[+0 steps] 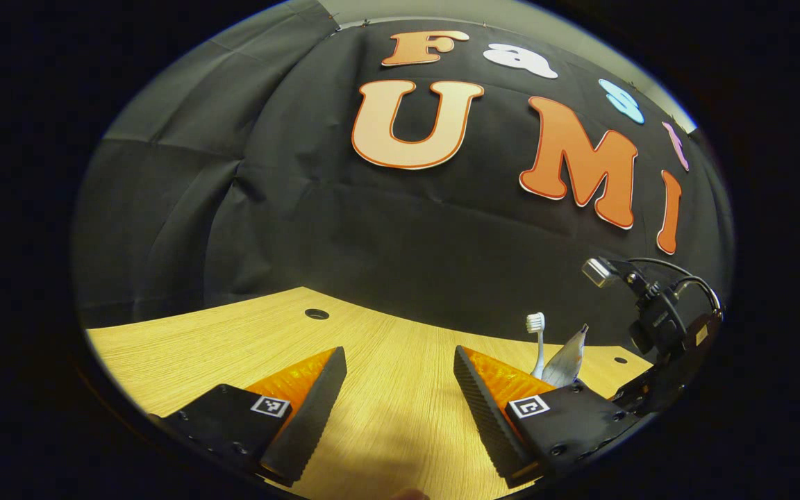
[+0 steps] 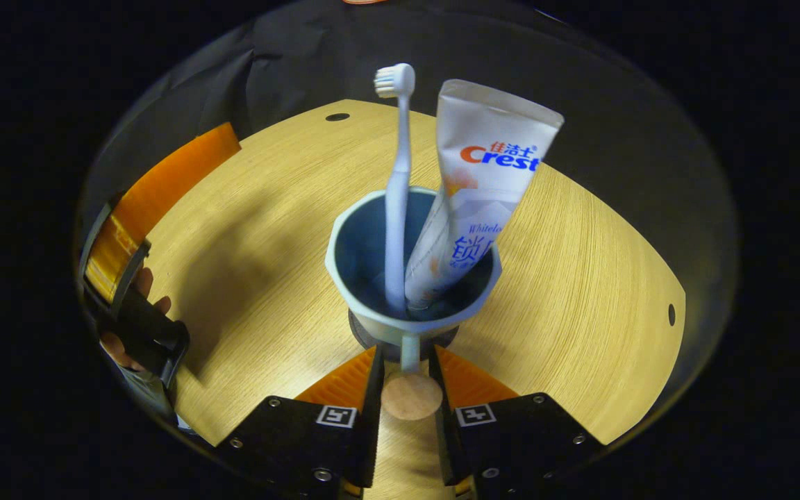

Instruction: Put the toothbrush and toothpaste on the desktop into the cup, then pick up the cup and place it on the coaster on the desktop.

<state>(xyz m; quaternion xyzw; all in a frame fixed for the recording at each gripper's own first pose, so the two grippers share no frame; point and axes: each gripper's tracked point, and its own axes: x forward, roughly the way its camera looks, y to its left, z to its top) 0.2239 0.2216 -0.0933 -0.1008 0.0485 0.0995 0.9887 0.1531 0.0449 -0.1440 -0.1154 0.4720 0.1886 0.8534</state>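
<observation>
Between the right gripper's [image 2: 410, 375] narrow jaws sits the cup's handle [image 2: 410, 389], its round knob end nipped by both fingers. Beyond it the cup [image 2: 372, 305] stands on a dark coaster [image 2: 365, 339], holding one toothbrush [image 2: 397, 201] and one toothpaste tube [image 2: 473, 201], both upright and leaning on the rim. To my eye the placing step is nearly finished; next comes opening and backing off without tipping it. Off to the side, the left gripper [image 1: 400, 389] hangs wide open above the desktop [image 1: 233, 340].
</observation>
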